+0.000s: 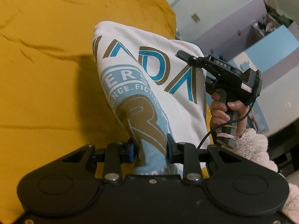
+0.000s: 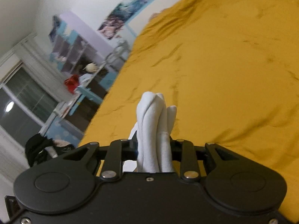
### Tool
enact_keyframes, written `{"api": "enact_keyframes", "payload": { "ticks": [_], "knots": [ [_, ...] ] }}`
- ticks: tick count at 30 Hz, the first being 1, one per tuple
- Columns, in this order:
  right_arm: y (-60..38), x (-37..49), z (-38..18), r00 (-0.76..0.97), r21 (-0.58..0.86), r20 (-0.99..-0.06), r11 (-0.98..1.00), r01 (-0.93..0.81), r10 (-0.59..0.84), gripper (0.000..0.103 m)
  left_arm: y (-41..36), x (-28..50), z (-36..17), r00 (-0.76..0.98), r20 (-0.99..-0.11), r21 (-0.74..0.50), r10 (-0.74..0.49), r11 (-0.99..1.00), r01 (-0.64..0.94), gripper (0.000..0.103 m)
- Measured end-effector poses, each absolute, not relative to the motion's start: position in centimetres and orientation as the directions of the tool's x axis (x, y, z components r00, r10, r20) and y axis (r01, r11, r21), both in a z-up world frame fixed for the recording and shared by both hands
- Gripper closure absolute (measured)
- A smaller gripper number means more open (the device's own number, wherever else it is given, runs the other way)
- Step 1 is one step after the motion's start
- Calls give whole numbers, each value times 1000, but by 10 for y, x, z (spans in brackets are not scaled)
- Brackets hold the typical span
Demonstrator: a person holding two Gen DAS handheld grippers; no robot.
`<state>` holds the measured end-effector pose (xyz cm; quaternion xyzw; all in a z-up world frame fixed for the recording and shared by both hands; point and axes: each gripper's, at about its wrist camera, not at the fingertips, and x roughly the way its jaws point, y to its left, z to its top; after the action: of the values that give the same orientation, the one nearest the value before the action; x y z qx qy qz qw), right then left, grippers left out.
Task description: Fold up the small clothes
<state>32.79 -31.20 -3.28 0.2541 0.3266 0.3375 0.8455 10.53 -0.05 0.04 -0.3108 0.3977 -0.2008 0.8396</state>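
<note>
I have the white cotton T-shirt with the blue and tan printed lettering (image 1: 149,85) caught at both ends and raised clear of the mustard-yellow bedspread (image 1: 46,65), so the garment hangs between my two tools with its printed front turned toward the left wrist camera. My left gripper (image 1: 150,152) is clamped on a bunched, printed fold of the shirt: the blue pads (image 1: 130,152) press in from each side and the cloth fills the gap between them. My right gripper (image 2: 154,147) is closed on a thick gathered roll of plain white fabric, which stands up between its black fingers and leans slightly to the left in the right wrist view; the pads themselves are mostly hidden by that cloth. In the left wrist view I also see the right tool from the side, its black fingertip lying against the shirt's upper right edge, and the person's hand (image 1: 222,110) wrapped round its grey handle, with a fluffy cream sleeve (image 1: 257,145) at the wrist and a thin black cable (image 1: 209,133) looping below. The bedspread is creased and fills most of the background in both views.
</note>
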Motion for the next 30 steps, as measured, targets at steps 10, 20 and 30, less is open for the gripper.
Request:
{"api": "enact_keyframes", "payload": {
  "ticks": [10,20,30],
  "knots": [
    [-142,367,-25,401,659,-337,518,-545,852,77,124,67,13,717,-579,-598,-388,800,-51,74],
    [-44,417,-125,307,658,-517,601,-454,799,77,198,71,-83,645,-680,-625,-348,735,-262,73],
    [-80,394,-135,431,529,-605,743,-410,669,59,227,23,-90,659,-671,-652,-339,694,-306,68]
  ]
}}
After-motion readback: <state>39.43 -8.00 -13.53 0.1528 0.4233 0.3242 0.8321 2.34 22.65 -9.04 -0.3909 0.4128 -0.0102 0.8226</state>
